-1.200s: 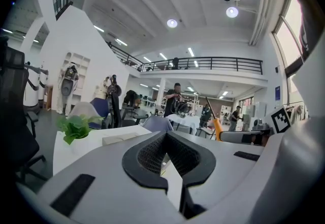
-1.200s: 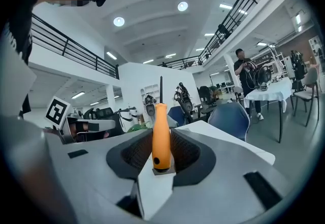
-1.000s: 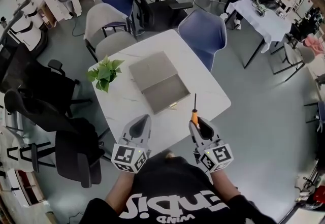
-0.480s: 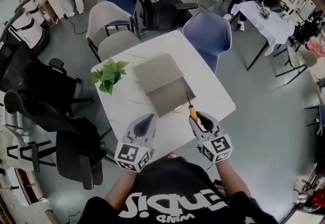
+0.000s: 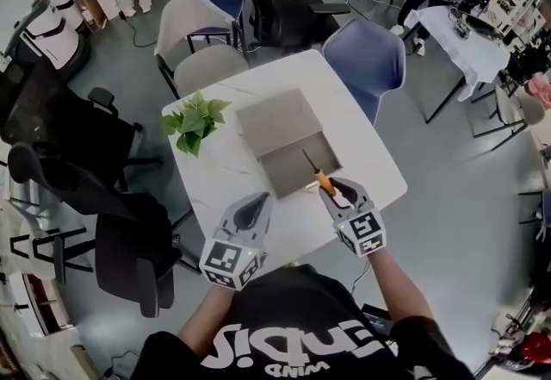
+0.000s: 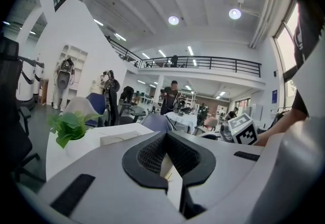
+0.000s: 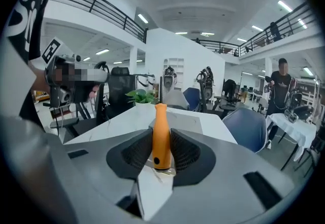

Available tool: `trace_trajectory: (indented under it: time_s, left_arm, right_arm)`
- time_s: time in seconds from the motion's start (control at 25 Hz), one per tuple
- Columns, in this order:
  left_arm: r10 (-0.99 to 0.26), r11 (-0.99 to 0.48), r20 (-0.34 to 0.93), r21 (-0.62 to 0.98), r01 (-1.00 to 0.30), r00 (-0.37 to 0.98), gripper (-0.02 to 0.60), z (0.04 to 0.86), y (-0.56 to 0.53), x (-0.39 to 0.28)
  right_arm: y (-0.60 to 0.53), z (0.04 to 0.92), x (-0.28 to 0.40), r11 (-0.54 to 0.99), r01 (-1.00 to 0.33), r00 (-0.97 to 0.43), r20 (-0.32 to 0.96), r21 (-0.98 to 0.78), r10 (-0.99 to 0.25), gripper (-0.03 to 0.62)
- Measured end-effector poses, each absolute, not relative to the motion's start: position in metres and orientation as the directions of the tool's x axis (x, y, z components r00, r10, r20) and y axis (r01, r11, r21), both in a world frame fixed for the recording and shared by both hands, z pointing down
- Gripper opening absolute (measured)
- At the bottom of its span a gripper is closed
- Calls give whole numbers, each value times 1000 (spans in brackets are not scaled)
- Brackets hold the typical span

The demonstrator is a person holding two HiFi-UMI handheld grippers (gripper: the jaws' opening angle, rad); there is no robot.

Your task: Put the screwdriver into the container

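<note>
The screwdriver point(image 5: 322, 179) has an orange handle and a thin dark shaft. My right gripper point(image 5: 336, 190) is shut on the handle near the table's front edge. The shaft points up and left over the open tray of the grey container point(image 5: 297, 166), whose lid point(image 5: 277, 114) lies flat behind it. In the right gripper view the orange screwdriver point(image 7: 160, 121) stands between the ribbed pads, with the right gripper point(image 7: 161, 153) clamped on it. My left gripper point(image 5: 256, 204) hovers at the front edge, left of the container, shut and empty. In the left gripper view the left gripper point(image 6: 167, 137) has its tips together.
A potted green plant point(image 5: 195, 121) stands on the white table point(image 5: 219, 184), left of the container. A blue chair point(image 5: 366, 59) and grey chairs point(image 5: 202, 68) ring the far sides. Black office chairs point(image 5: 129, 249) crowd the left.
My right gripper has carried the screwdriver left and forward, so its shaft now reaches over the container's tray. The left gripper has hardly moved.
</note>
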State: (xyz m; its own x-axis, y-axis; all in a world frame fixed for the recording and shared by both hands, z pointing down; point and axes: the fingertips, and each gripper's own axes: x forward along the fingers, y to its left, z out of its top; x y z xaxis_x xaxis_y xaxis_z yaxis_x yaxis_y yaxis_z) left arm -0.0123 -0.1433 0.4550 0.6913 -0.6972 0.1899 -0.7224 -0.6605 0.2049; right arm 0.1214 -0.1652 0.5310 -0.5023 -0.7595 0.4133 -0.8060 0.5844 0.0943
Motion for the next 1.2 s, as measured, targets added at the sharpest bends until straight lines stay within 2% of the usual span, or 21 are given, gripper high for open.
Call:
trace_trajectory:
  time_s: [0.48,0.76,1.2]
  left_arm:
    - [-692,-659,201,220,-720,694,14,461,-144,-10]
    - [-703,-641,213,224,-734,679,14,465,-147,-15]
    - [-705,-627,228,240,-741,671,14,470,-150,-16]
  right_arm:
    - [-202,580,118,735,-595,-468,603,325,-646,104]
    - [-214,609,116,813,-449,-440,701,370,-562,104]
    - [-232,639,111,878,-309,-391,792,366,-469,104]
